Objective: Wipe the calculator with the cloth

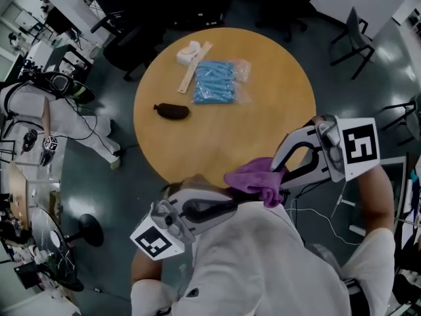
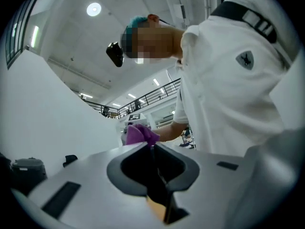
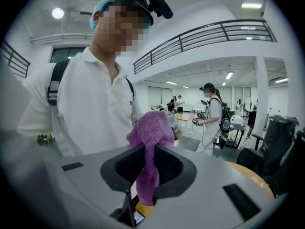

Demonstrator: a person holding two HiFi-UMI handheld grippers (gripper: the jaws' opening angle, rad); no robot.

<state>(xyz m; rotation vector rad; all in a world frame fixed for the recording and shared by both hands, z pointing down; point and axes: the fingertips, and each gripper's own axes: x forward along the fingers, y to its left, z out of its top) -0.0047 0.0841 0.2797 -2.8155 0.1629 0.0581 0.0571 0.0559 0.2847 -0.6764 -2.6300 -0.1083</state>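
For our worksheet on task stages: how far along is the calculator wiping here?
Done: the right gripper clamps the purple cloth; the left gripper clamps a thin dark slab, probably the calculator. In hand: both are held off the round table, cloth close to the slab. Left: the wiping itself; no wiped surface shows.

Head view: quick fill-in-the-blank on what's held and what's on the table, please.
The cloth is pinched in the hand-held gripper on the person's ____ side.
The cloth's colour is ____.
The table top is ____ in shape.
The clear bag on it holds ____ pieces.
Missing words: right; purple; round; blue.
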